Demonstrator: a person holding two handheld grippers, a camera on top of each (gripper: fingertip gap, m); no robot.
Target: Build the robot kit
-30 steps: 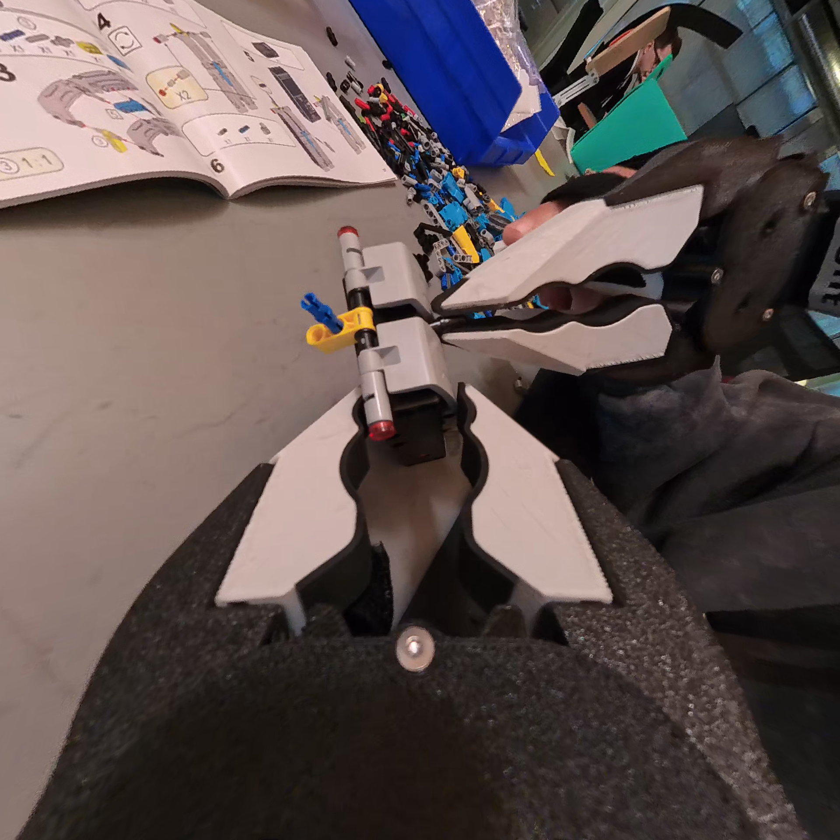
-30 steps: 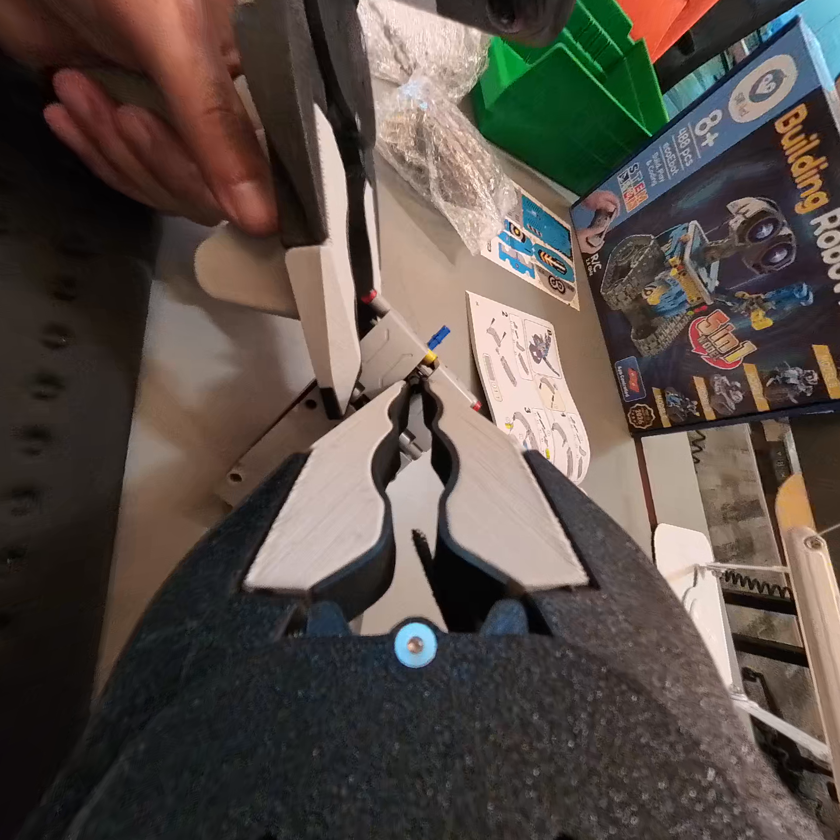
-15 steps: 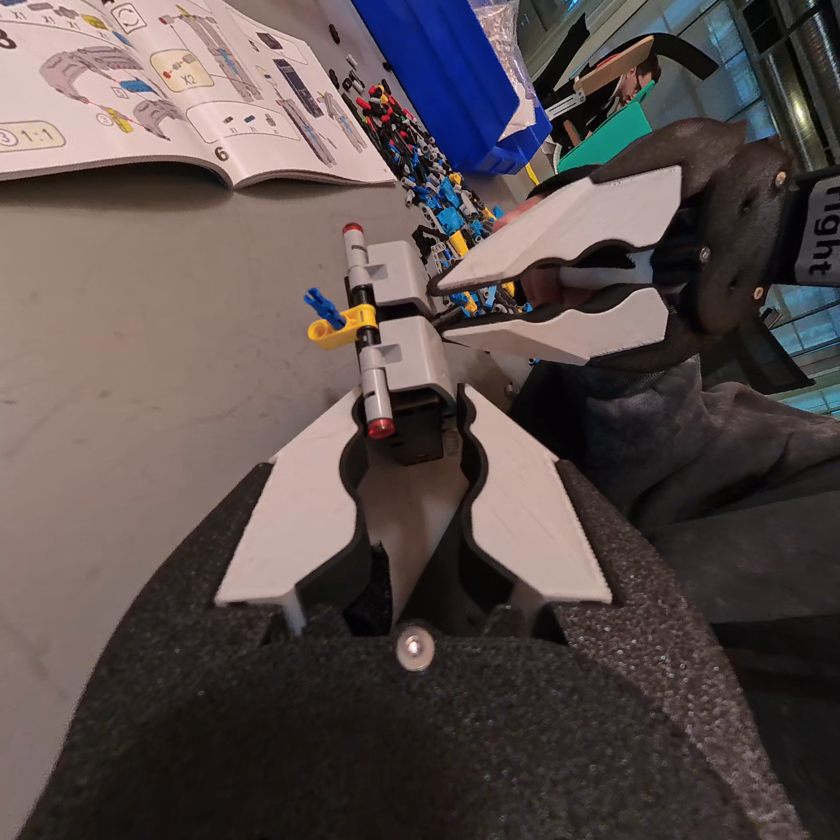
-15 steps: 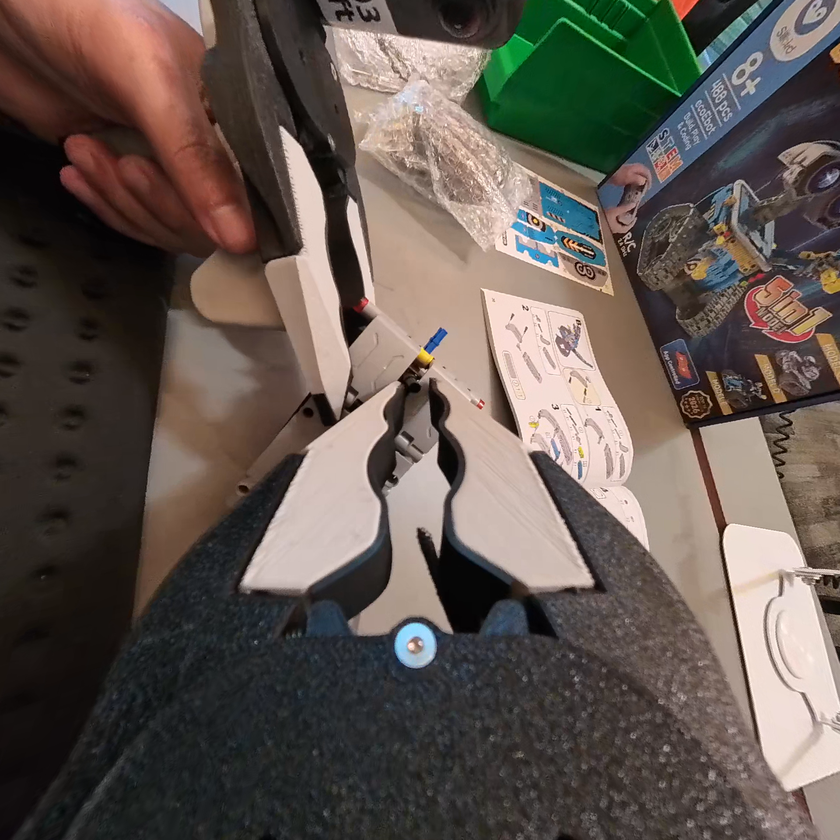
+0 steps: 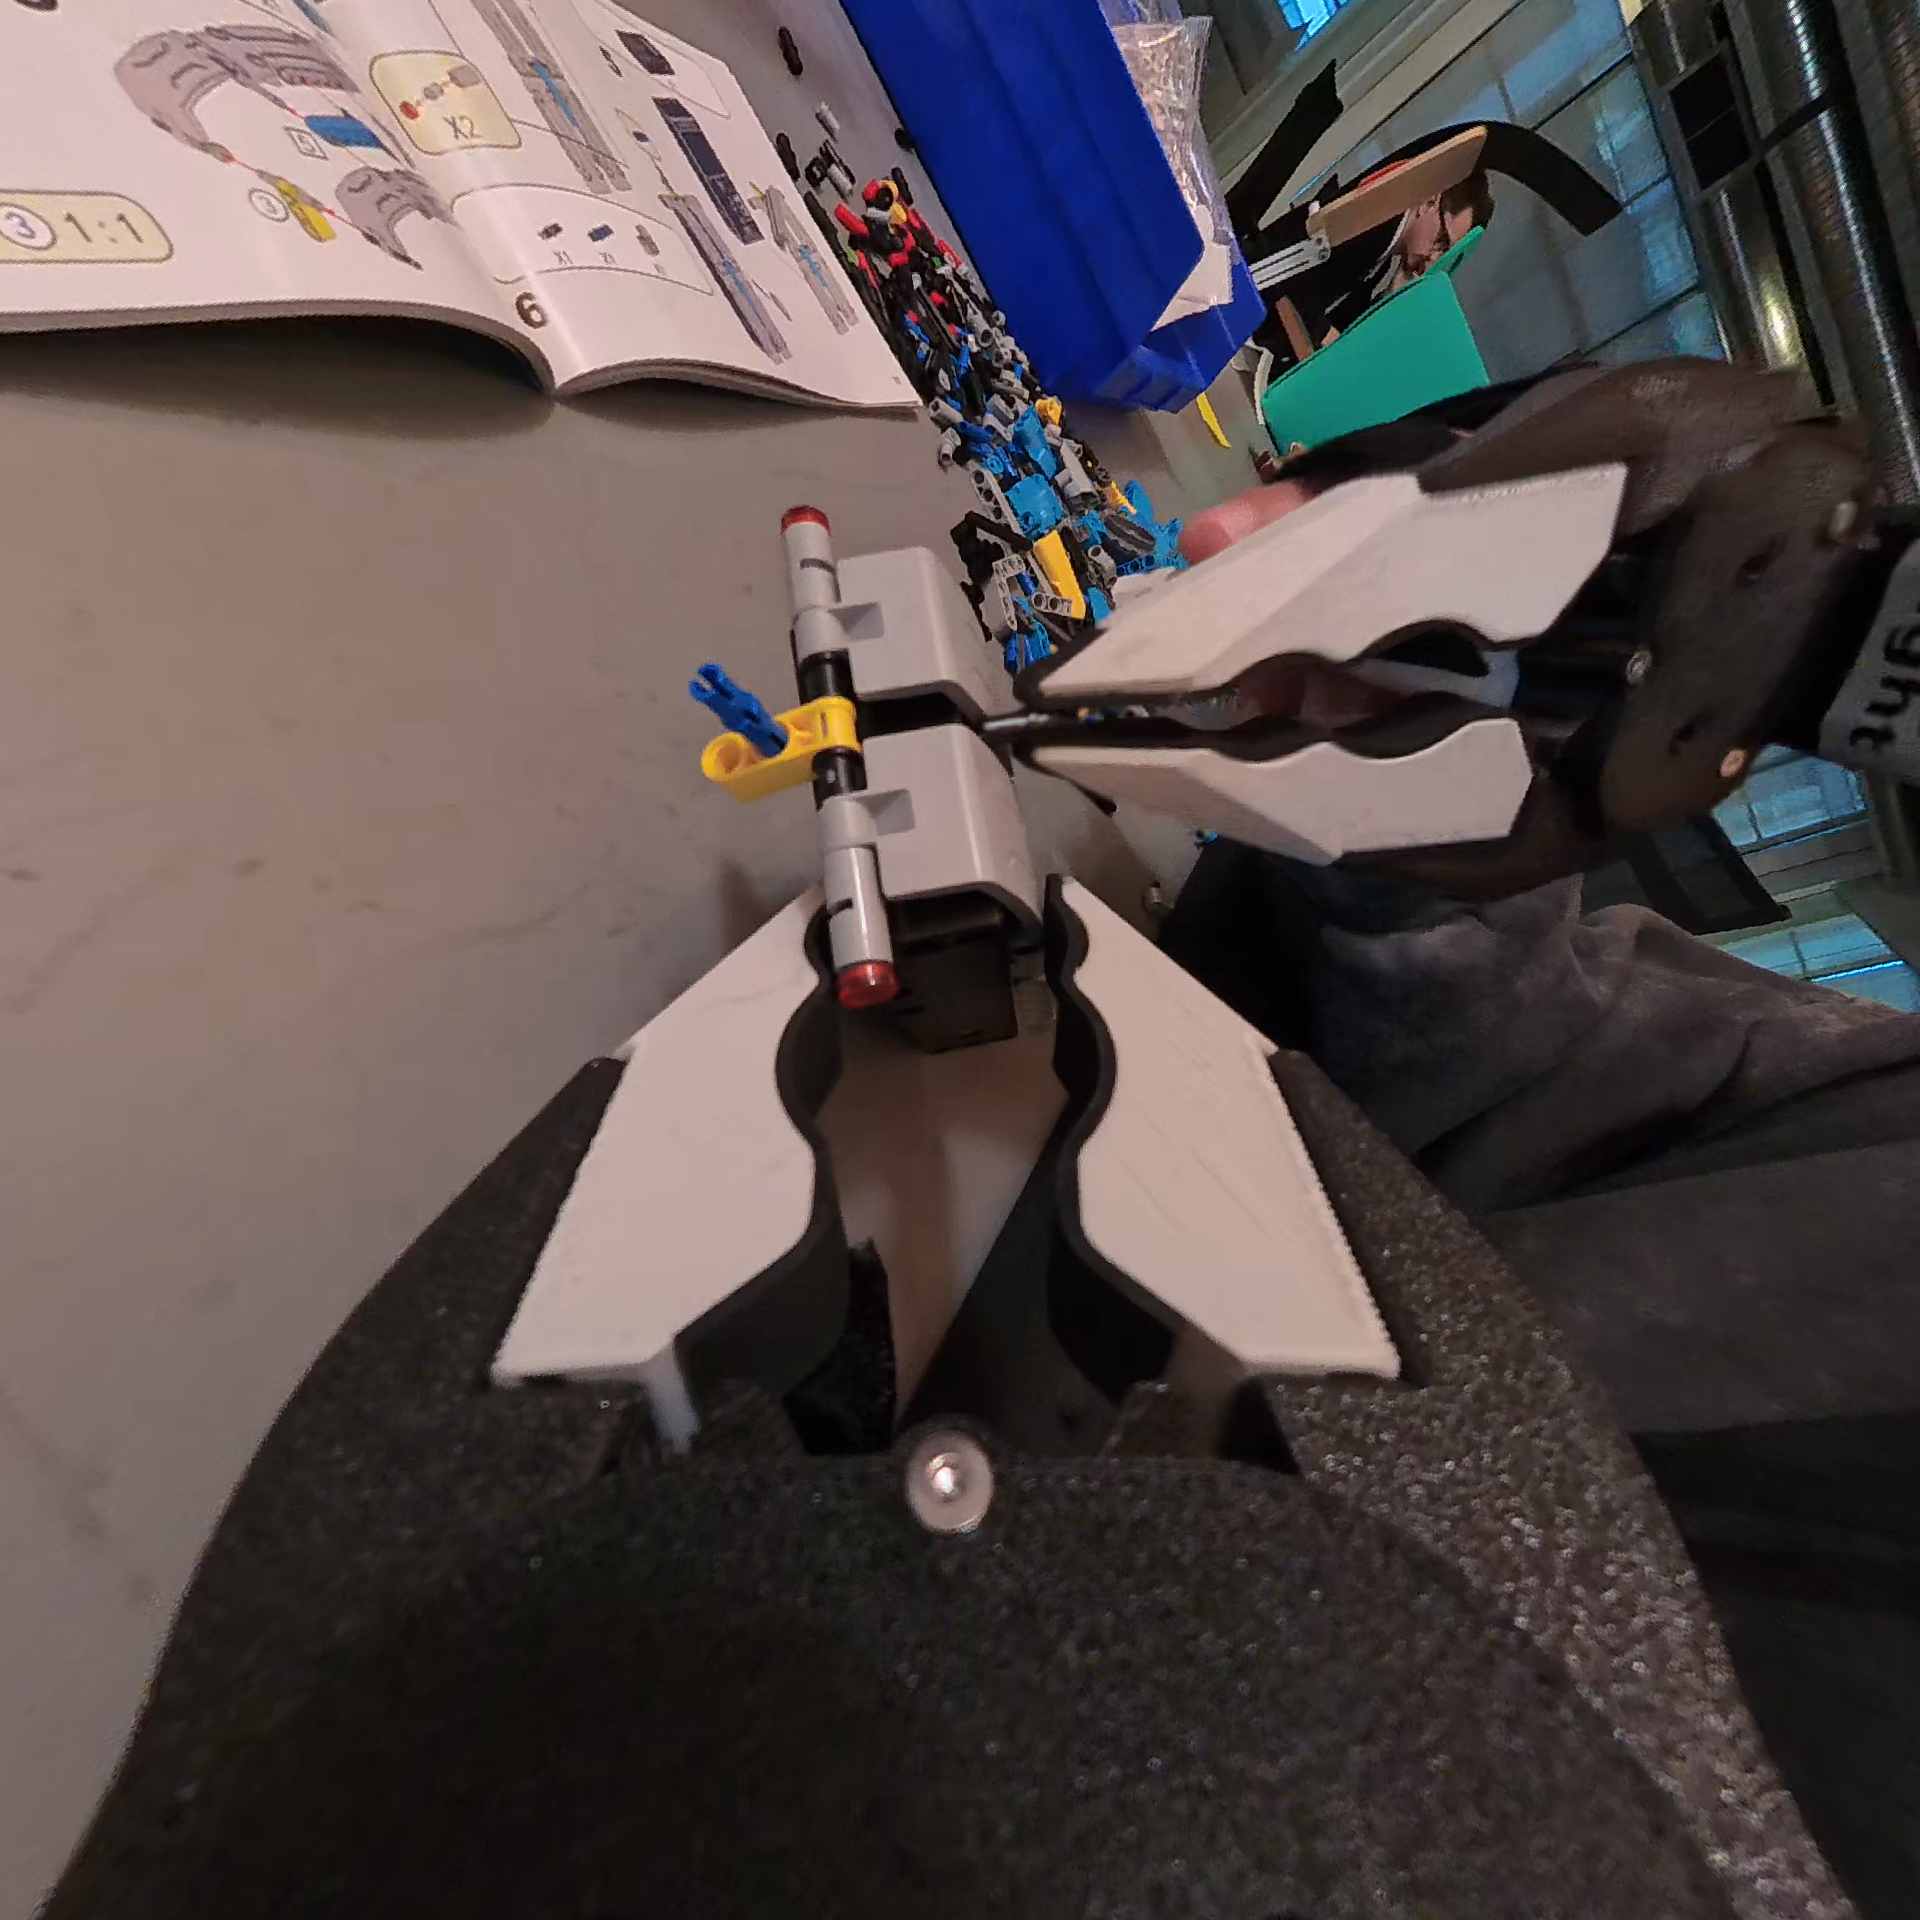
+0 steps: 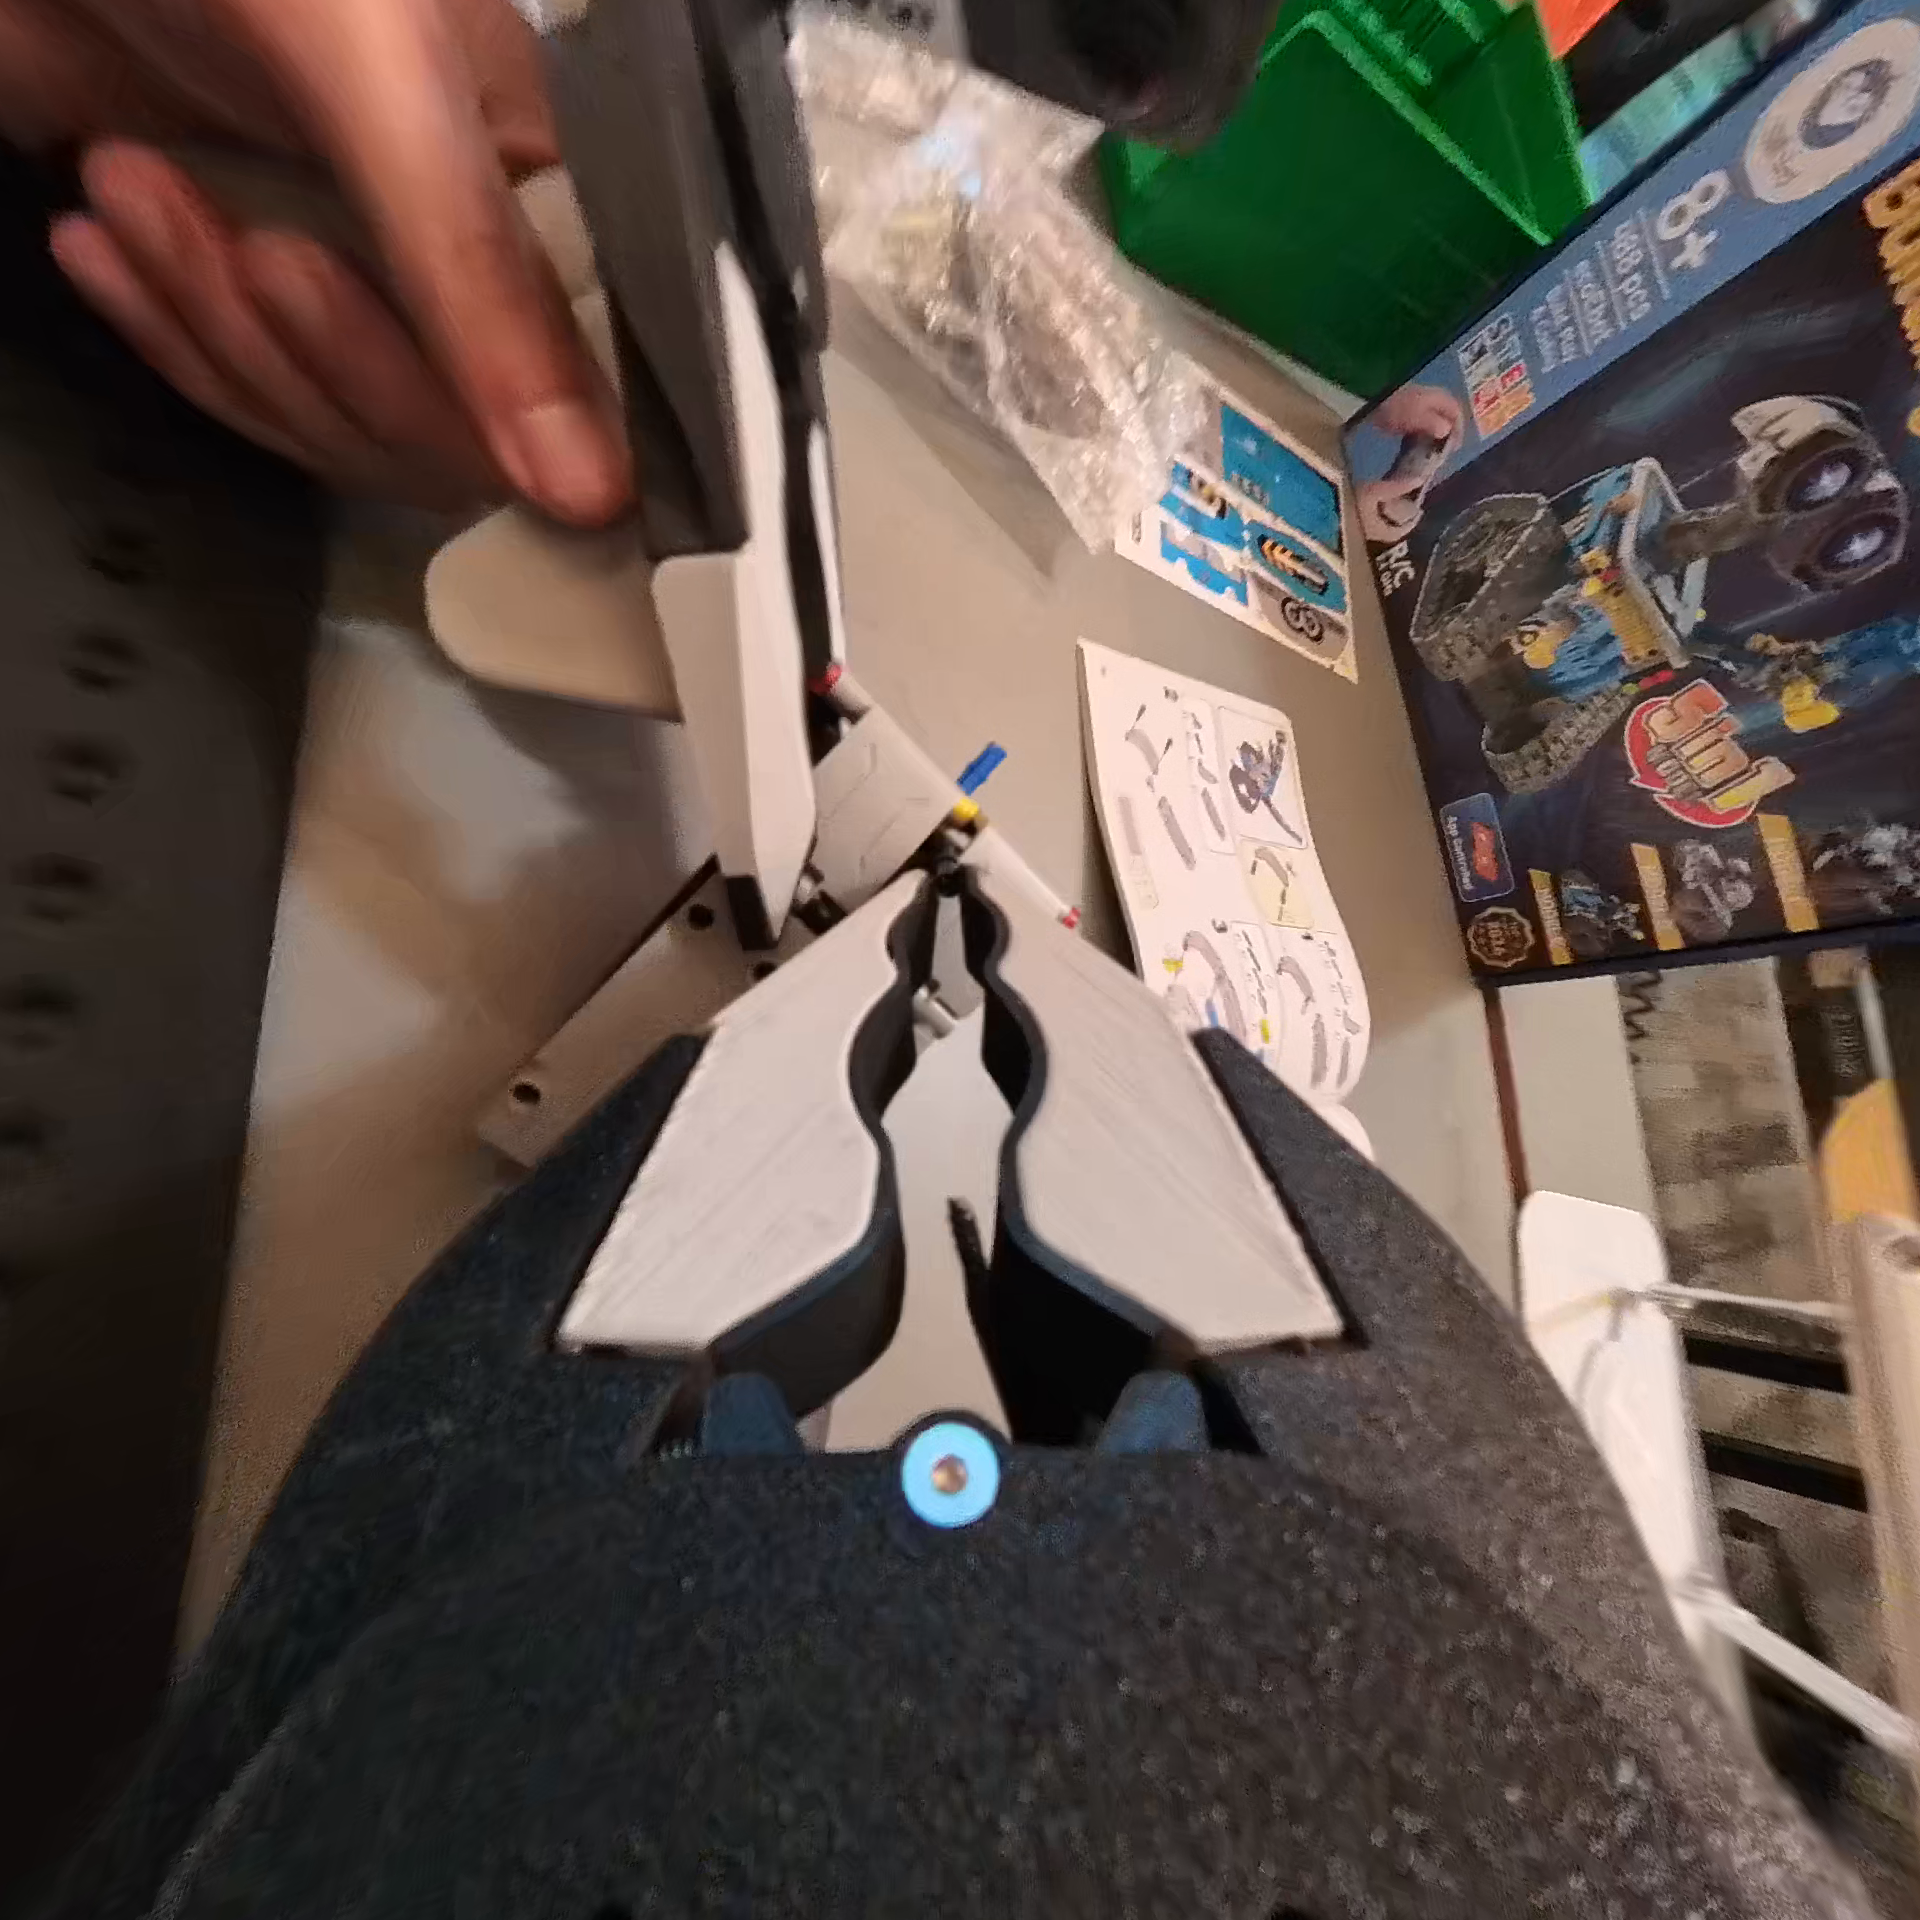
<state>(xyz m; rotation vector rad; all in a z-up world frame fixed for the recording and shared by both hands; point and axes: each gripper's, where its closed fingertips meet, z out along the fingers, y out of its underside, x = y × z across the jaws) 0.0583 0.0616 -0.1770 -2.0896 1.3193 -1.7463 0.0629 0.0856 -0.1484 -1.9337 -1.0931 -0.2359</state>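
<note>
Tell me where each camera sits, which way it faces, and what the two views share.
Left wrist view: on the left tongs, facing along them over the grey table toward the open booklet and loose bricks; the right tongs enter from the right.
Right wrist view: on the right tongs, facing the toy box; a hand holds the left tongs.
Shared: the grey brick assembly, gripped by both.

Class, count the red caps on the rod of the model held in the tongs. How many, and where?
2. The far red cap ends the rod toward the booklet; the near red cap lies between the left tongs gripping the model. None looks hidden.
</note>
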